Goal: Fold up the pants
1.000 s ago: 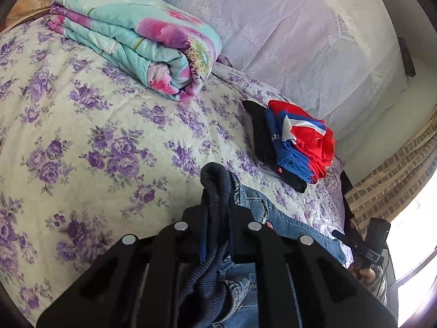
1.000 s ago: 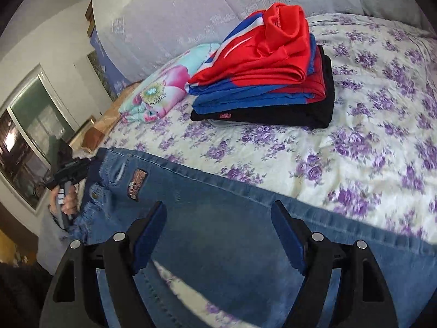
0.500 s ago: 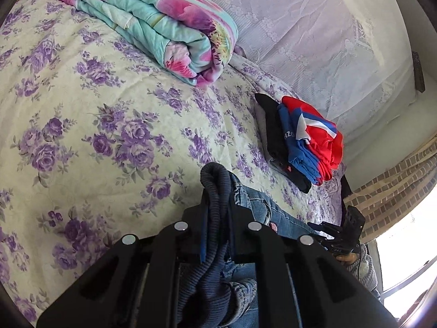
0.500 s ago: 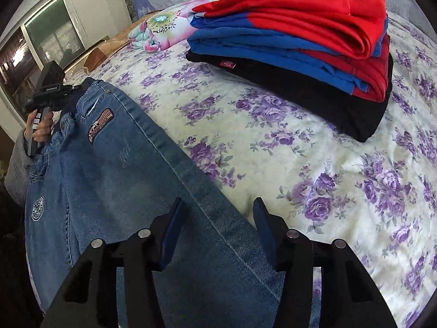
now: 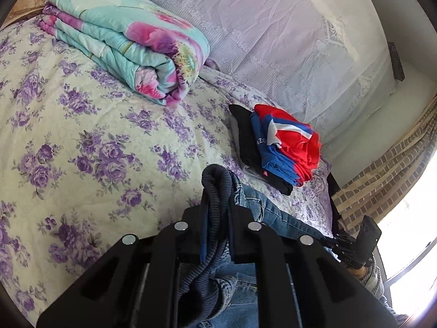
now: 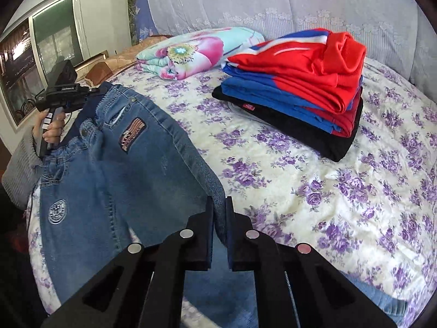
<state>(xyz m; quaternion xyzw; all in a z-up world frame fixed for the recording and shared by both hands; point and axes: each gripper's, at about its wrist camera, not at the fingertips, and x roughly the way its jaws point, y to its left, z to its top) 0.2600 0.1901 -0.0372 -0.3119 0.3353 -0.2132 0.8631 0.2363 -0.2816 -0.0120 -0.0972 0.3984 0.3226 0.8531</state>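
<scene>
Blue jeans (image 6: 123,169) lie spread on the bed's near side, with a flag patch and a round badge showing. My left gripper (image 5: 217,205) is shut on the dark ribbed waistband (image 5: 215,183), which bulges up between its fingers. In the right wrist view that gripper (image 6: 92,93) shows at the far left, held by a person's hand (image 6: 52,131), with the waistband lifted off the sheet. My right gripper (image 6: 219,205) is shut on the jeans' side seam edge, a fold of denim pinched between its pads. The lower legs run out of view under the gripper.
A folded stack of red, blue and black clothes (image 6: 295,87) sits on the purple-flowered bedsheet (image 6: 341,191) beyond the jeans. A folded floral quilt (image 5: 128,52) lies further back. Lace cloth covers the wall behind. A window and a brick-patterned curtain (image 5: 382,175) are to the side.
The right gripper's jaws came together from wide apart and now pinch the jeans' side edge, and its view rolled. The left gripper kept its hold on the waistband.
</scene>
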